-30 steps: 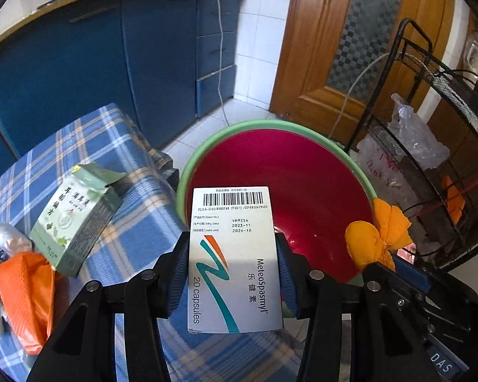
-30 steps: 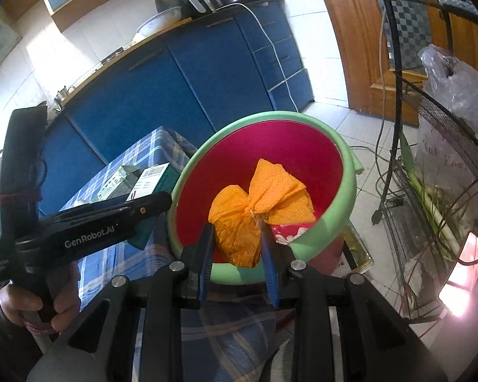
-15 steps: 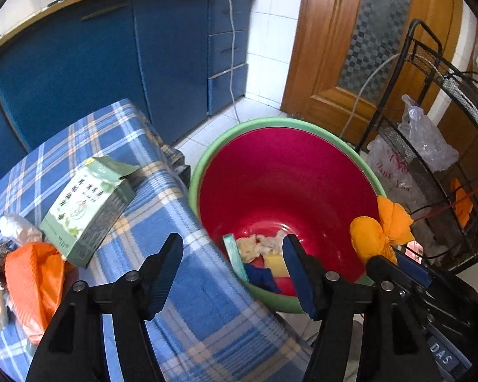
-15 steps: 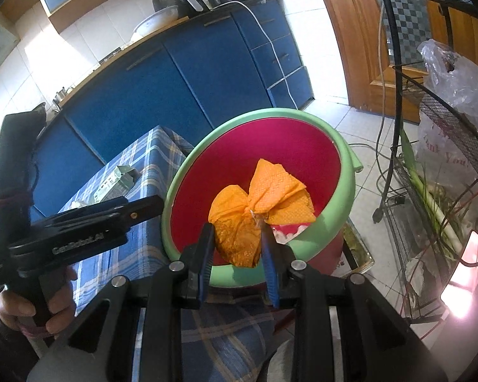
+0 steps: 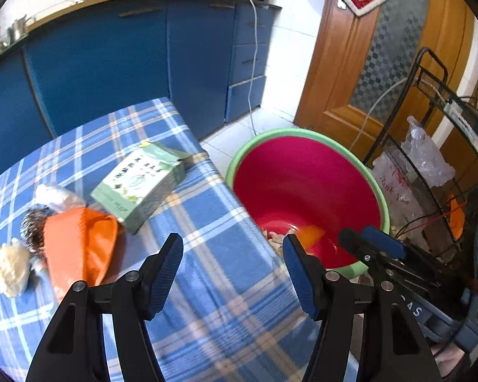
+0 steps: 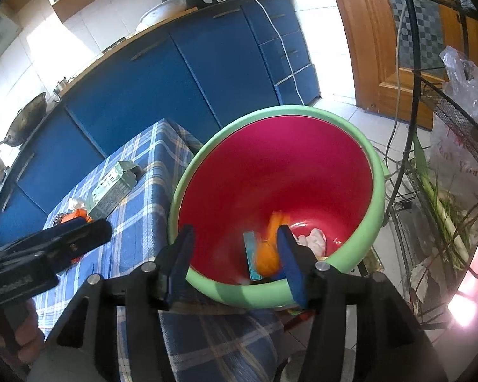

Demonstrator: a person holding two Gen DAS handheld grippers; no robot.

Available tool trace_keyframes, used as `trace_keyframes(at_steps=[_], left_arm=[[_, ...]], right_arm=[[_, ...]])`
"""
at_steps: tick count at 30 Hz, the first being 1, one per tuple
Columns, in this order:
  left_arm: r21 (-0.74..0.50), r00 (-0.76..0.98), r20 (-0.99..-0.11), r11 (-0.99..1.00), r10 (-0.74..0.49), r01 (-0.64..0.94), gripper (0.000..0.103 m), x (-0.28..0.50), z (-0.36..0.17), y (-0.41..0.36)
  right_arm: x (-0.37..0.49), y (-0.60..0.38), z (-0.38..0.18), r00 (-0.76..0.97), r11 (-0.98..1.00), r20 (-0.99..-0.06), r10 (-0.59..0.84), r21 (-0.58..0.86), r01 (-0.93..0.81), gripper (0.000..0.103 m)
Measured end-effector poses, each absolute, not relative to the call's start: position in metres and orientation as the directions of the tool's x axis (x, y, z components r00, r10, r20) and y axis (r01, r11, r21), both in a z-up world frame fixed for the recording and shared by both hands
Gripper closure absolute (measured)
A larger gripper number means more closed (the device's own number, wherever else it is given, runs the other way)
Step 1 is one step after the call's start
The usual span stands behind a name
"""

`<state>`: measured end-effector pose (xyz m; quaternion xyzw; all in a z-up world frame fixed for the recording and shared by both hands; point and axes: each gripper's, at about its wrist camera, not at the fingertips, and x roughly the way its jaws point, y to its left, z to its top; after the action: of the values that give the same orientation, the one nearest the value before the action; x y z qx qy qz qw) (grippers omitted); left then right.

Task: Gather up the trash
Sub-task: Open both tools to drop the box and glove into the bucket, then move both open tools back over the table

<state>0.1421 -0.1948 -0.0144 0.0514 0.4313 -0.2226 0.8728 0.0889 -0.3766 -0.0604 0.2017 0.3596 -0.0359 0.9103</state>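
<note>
While the right gripper (image 6: 235, 264) had just been opening over the bucket (image 6: 371, 222), its jaws stood apart and the orange wad (image 6: 271, 251) (blurred, lower centre) dropped in; I kept the left gripper (image 5: 232, 267) apart too, empty, over the table (image 5: 226, 302), where the green box (image 5: 137, 184) waited at centre left.

black claws (image 5: 232, 264), blue pads (image 5: 298, 269)

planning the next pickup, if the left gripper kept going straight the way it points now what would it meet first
Most likely the checked tablecloth near the table's edge, bare at that spot. The left gripper is open and empty. The green box lies off to its left, the red bin to its right. Depth is uncertain.
</note>
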Motion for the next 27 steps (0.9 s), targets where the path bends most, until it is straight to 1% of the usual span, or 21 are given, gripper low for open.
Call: trace_keyframes(at_steps=[10, 15, 27], left_arm=[[-0.124, 0.565, -0.753, 0.915, -0.338, 0.383, 0.036, 0.128, -0.001, -0.156], [-0.126, 0.596, -0.735, 0.928, -0.324, 0.349, 0.036, 0.123, 0.005, -0.132], [-0.123, 0.660, -0.710, 0.966, -0.245, 0.226, 0.036, 0.125, 0.010, -0.057]], right_arm=[[0.076, -0.364, -0.041, 0.759, 0.923, -0.647, 0.079, 0.334, 0.189, 0.047], [0.070, -0.351, -0.033, 0.762, 0.930, -0.643, 0.076, 0.321, 0.178, 0.042], [0.065, -0.321, -0.027, 0.751, 0.945, -0.658, 0.056, 0.277, 0.173, 0.038]])
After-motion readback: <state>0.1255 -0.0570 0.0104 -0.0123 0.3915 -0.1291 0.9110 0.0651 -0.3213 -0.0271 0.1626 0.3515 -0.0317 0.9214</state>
